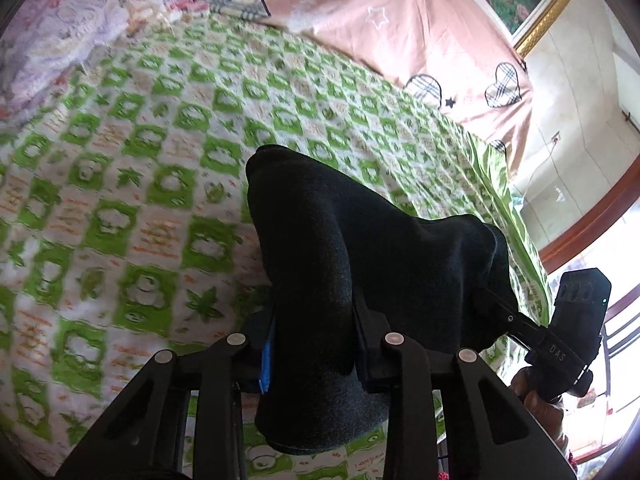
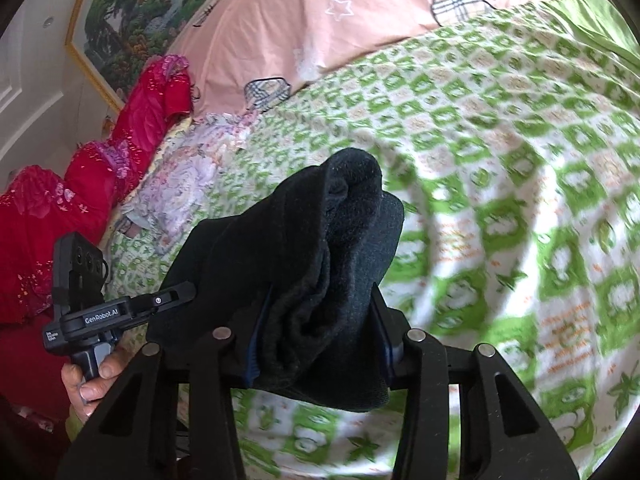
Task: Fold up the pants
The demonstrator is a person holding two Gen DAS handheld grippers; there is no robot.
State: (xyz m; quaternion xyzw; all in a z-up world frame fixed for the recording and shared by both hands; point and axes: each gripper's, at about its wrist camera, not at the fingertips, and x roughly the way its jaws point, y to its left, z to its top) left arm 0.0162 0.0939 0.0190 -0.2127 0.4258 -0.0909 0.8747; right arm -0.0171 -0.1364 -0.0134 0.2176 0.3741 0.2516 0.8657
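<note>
The dark blue-black pants point(image 1: 332, 248) hang bunched between both grippers, lifted above the bed. My left gripper point(image 1: 314, 344) is shut on one bunch of the pants fabric, which drapes over and below its fingers. My right gripper point(image 2: 320, 340) is shut on another thick bunch of the pants point(image 2: 320, 248). The right gripper also shows in the left wrist view point(image 1: 560, 320) at the right, with the cloth stretched to it. The left gripper shows in the right wrist view point(image 2: 104, 312) at the left, held by a hand.
A green-and-white patterned bedspread point(image 1: 140, 160) covers the bed below. A pink quilt with plaid hearts point(image 1: 380, 20) lies at the far side. A lilac floral cloth point(image 1: 48, 40) and red bedding point(image 2: 60, 208) lie at one end. A framed picture point(image 2: 140, 8) hangs on the wall.
</note>
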